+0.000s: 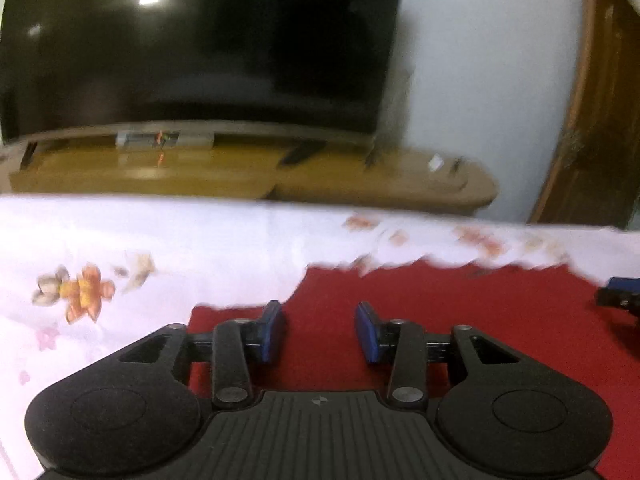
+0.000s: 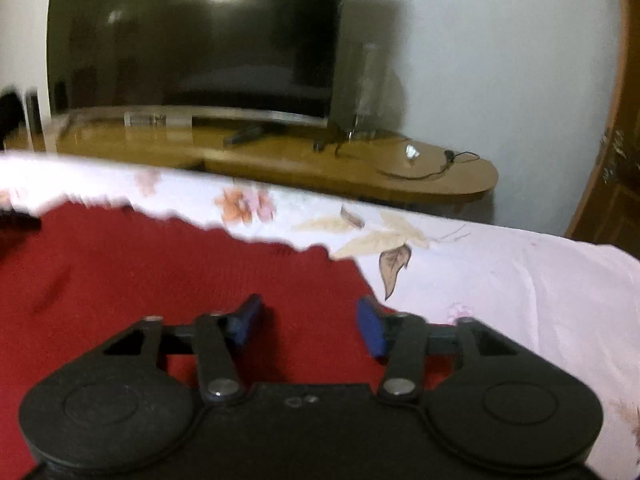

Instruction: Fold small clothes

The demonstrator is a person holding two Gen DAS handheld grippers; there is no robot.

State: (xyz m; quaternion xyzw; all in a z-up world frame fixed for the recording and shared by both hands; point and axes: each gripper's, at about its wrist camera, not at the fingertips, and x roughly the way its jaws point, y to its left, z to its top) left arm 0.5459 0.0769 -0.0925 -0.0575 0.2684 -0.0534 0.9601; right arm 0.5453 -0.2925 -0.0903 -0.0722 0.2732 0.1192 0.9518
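A red knitted garment (image 1: 440,320) lies flat on a white floral bedsheet (image 1: 160,248). My left gripper (image 1: 320,330) is open and empty, its blue fingertips just above the garment near its left edge. The garment also shows in the right wrist view (image 2: 160,272). My right gripper (image 2: 310,326) is open and empty over the garment's right part, close to its right edge. The right gripper's tip shows at the far right of the left wrist view (image 1: 618,298). Both views are blurred.
Beyond the bed's far edge stands a low wooden TV bench (image 2: 360,168) with a dark television (image 2: 192,44) and a cable (image 2: 424,168) on it. A wooden door (image 1: 600,120) is at the right, with a white wall (image 2: 500,60) behind.
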